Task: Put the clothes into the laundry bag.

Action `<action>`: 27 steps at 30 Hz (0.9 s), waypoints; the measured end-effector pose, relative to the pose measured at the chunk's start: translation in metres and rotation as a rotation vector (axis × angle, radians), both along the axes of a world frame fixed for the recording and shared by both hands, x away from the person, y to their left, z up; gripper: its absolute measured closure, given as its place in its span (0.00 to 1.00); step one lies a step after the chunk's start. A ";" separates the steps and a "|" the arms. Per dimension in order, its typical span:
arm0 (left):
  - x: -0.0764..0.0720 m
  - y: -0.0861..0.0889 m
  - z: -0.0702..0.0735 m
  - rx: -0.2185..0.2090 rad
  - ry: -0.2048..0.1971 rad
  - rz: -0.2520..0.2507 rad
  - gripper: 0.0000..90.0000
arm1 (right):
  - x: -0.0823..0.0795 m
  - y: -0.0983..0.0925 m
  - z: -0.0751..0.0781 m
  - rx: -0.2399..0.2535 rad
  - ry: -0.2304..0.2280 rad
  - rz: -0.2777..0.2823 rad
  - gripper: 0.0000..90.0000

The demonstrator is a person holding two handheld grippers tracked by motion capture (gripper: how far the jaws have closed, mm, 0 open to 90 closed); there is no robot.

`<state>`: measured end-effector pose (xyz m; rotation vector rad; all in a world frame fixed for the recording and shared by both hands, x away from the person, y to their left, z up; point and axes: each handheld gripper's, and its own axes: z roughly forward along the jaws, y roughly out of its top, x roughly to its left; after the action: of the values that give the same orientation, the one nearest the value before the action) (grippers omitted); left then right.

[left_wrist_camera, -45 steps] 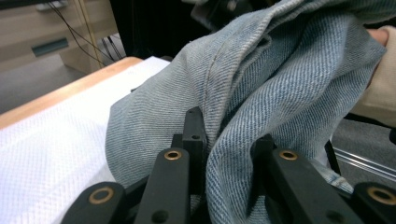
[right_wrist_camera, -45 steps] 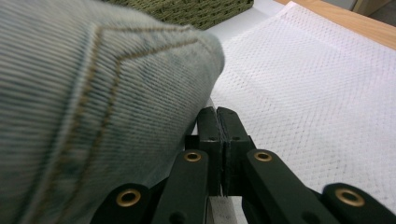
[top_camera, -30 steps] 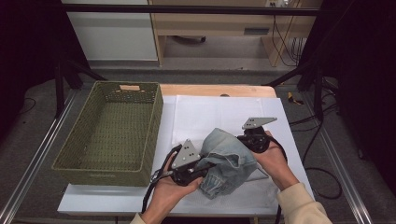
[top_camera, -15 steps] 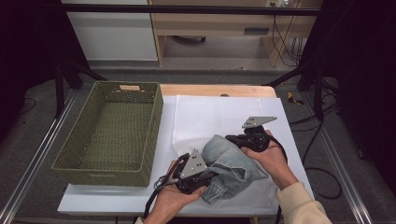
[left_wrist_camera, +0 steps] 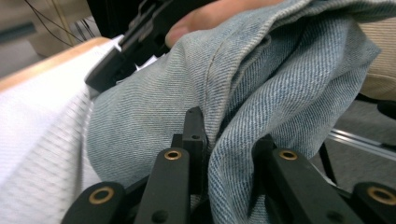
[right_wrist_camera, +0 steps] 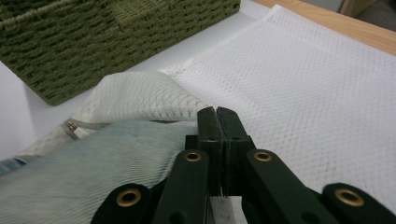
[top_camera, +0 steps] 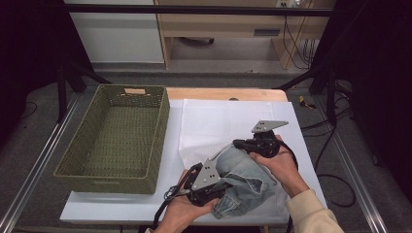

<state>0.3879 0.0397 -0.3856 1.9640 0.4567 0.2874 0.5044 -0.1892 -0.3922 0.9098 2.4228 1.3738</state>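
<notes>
On the near right part of the white table [top_camera: 121,208] lies a white mesh laundry bag [top_camera: 228,121], spread flat, with a bundle of light-blue denim [top_camera: 243,187] at its near end. The mesh bag's edge, with a small metal zipper end, curls up over the denim in the right gripper view, so the denim sits partly under the mesh there.

The left gripper [top_camera: 206,187], held low at the near table edge, has its two black jaws clamped on a thick fold of the denim [left_wrist_camera: 261,107]; the cloth bulges up between them.

The right gripper [top_camera: 241,143] is at the far side of the bundle, its jaws pressed tight together [right_wrist_camera: 218,128], pinching a strip of the white mesh, which shows just below the tips.

A green woven basket [top_camera: 73,167] stands to the left, just beside the mesh bag.
</notes>
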 end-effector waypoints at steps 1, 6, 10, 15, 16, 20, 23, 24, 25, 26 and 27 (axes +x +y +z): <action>0.001 0.000 -0.002 -0.011 0.014 -0.005 0.84 | 0.000 0.000 0.001 0.004 -0.005 0.003 0.99; 0.006 -0.001 -0.001 -0.001 0.001 0.031 0.84 | -0.002 0.000 0.004 0.010 -0.009 0.012 1.00; 0.014 -0.001 0.001 0.044 -0.036 0.065 0.84 | -0.007 -0.002 0.008 0.022 -0.022 0.018 1.00; 0.026 0.002 -0.010 0.067 -0.018 0.107 0.84 | -0.015 -0.006 0.014 0.041 -0.030 0.036 1.00; 0.029 0.002 -0.013 0.069 -0.008 0.114 0.84 | -0.016 -0.005 0.016 0.038 -0.031 0.040 1.00; 0.037 0.000 -0.024 0.079 0.031 0.145 0.84 | -0.018 -0.003 0.020 0.022 -0.039 0.053 1.00; 0.043 -0.003 -0.030 0.107 0.037 0.172 0.84 | -0.020 -0.003 0.024 0.018 -0.041 0.059 1.00; 0.045 -0.004 -0.031 0.114 0.040 0.180 0.84 | -0.021 -0.003 0.024 0.015 -0.043 0.062 1.00; 0.047 -0.004 -0.033 0.114 0.042 0.191 0.84 | -0.023 -0.003 0.025 0.014 -0.044 0.061 1.00; 0.049 -0.003 -0.034 0.118 0.045 0.203 0.83 | -0.024 -0.003 0.026 0.013 -0.046 0.061 1.00; 0.050 -0.002 -0.036 0.122 0.047 0.213 0.83 | -0.026 -0.004 0.027 0.013 -0.049 0.063 1.00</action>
<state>0.4381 0.0375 -0.4213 2.0463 0.6951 0.4127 0.4787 -0.1934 -0.3656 0.7996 2.4277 1.4173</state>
